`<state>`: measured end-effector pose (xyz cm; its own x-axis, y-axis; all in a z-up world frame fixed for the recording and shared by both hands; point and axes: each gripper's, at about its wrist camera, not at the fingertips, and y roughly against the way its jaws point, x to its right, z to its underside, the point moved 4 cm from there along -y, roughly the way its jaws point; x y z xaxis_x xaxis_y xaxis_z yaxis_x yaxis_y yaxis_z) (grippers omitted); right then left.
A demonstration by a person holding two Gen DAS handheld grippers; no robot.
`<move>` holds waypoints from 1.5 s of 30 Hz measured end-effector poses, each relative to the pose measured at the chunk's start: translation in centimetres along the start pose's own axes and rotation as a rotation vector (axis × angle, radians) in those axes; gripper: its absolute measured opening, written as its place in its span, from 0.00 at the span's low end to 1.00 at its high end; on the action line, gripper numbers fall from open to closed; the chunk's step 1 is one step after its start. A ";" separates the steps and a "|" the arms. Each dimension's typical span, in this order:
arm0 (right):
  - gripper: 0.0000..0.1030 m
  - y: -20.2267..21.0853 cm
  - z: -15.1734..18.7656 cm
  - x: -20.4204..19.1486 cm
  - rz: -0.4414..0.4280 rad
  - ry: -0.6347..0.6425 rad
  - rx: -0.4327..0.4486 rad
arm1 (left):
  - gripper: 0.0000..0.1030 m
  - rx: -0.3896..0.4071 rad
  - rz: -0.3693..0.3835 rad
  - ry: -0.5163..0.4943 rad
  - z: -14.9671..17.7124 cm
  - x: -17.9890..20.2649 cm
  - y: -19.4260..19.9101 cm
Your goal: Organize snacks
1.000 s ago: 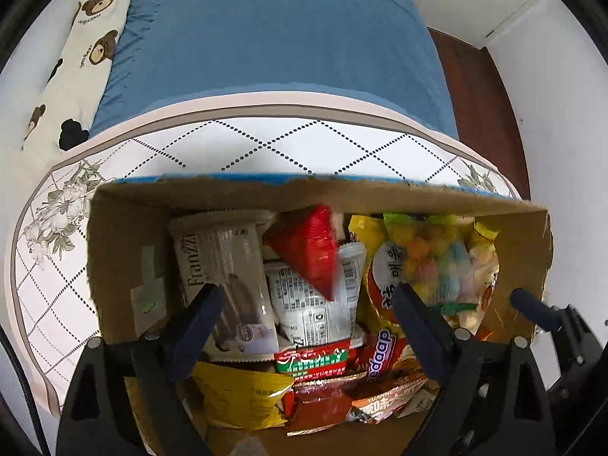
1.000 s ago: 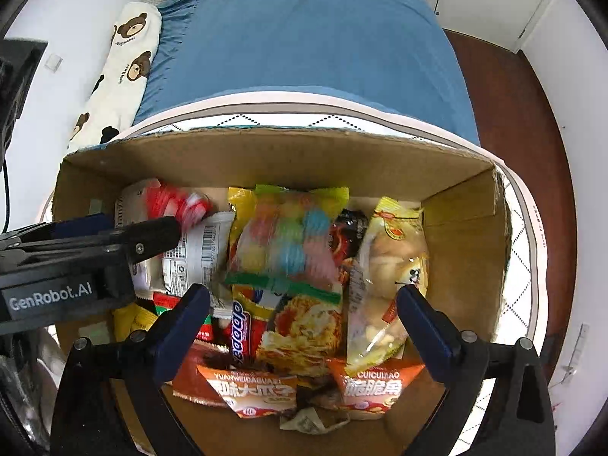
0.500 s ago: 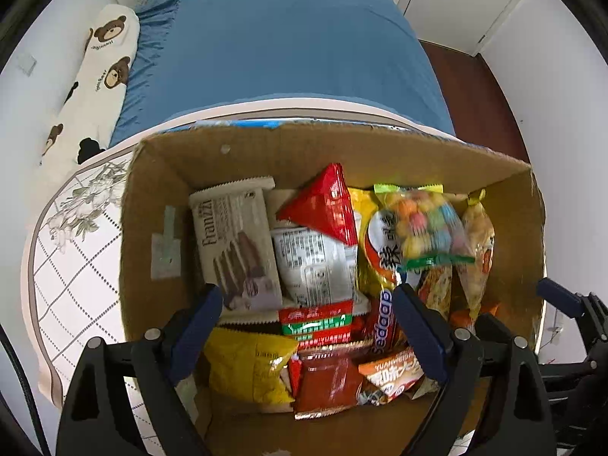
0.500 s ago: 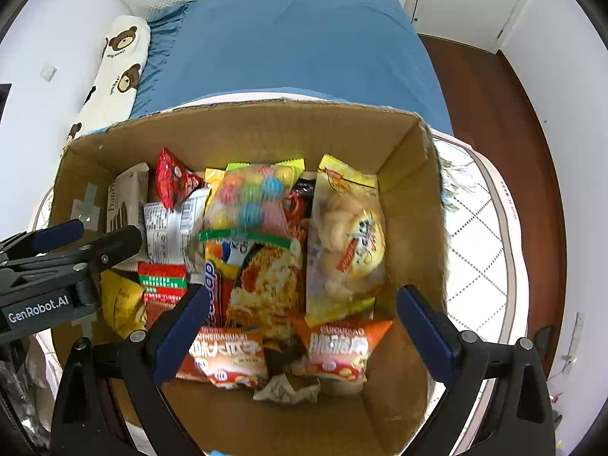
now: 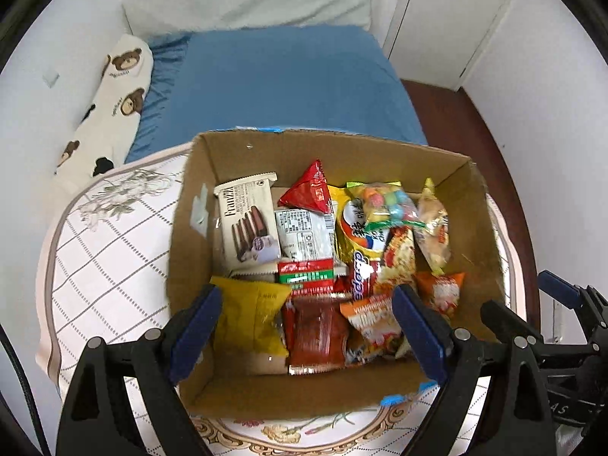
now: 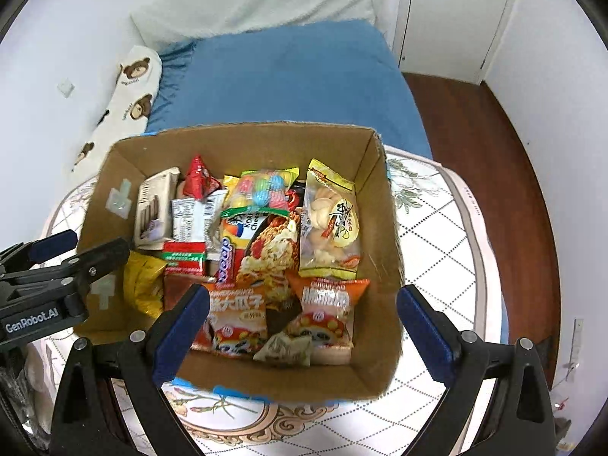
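Note:
An open cardboard box (image 5: 475,212) (image 6: 380,205) stands on a round table and holds several snack packs. Among them are a Franzzi wafer pack (image 5: 247,224), a red triangular pack (image 5: 309,188) (image 6: 199,176), a bag of coloured candy balls (image 5: 383,201) (image 6: 262,190), a bread bag (image 6: 330,224) and a yellow bag (image 5: 250,315). My left gripper (image 5: 306,321) is open and empty above the box's near left part. My right gripper (image 6: 302,321) is open and empty above the near right part. The left gripper also shows in the right wrist view (image 6: 79,254).
The table has a white patterned cloth (image 5: 110,250) (image 6: 444,258). Behind it is a bed with a blue sheet (image 5: 281,83) and a bear-print pillow (image 5: 110,102). A white door (image 5: 448,19) and dark wood floor (image 6: 494,144) lie to the right.
Both grippers have pulled up and back from the box, which now shows whole and smaller in both views. Both stay open and empty; the snacks have not visibly moved.

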<state>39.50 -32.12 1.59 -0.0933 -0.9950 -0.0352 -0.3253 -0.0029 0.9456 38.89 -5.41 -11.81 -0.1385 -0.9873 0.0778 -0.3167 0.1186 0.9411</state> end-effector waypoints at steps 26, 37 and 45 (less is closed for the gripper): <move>1.00 21.1 12.6 -2.5 -0.037 0.030 0.342 | 0.89 0.367 -0.089 -0.014 13.0 0.6 19.8; 1.00 25.2 15.7 -3.2 -0.015 0.047 0.409 | 0.89 0.416 -0.106 -0.001 16.2 0.5 23.1; 1.00 25.5 16.2 -2.9 -0.001 0.042 0.412 | 0.98 0.422 -0.111 -0.002 17.4 0.7 23.4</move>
<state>16.23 -27.65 20.59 -0.0574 -0.9982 -0.0145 -0.6752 0.0281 0.7371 15.06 -1.46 4.56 -0.0841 -0.9963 -0.0175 -0.6855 0.0451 0.7266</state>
